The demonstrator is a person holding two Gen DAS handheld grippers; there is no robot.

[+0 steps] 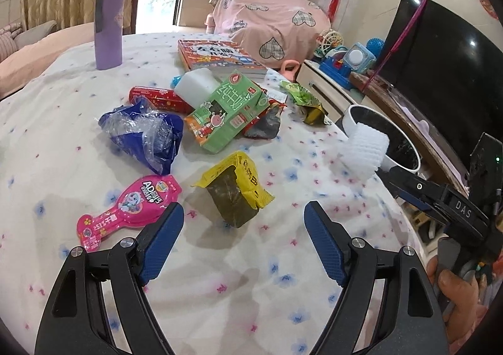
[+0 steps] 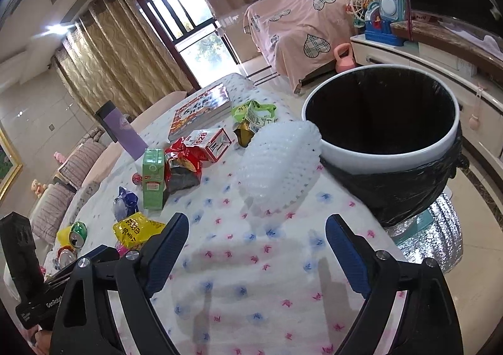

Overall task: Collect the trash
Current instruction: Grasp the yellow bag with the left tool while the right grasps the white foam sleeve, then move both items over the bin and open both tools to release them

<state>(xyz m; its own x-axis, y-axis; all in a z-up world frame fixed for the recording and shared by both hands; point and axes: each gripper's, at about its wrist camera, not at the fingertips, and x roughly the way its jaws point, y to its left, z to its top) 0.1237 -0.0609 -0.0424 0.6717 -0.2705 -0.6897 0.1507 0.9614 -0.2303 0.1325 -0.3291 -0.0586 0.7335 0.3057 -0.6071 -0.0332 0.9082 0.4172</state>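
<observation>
White foam net [image 2: 278,163] just ahead of the right tool [image 2: 256,234], blades spread, empty.

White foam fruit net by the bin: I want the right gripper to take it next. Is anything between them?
Nothing visible. Between the open right gripper and the white foam fruit net lies only bare flowered tablecloth. The black-lined white bin stands just beyond the net.
</observation>
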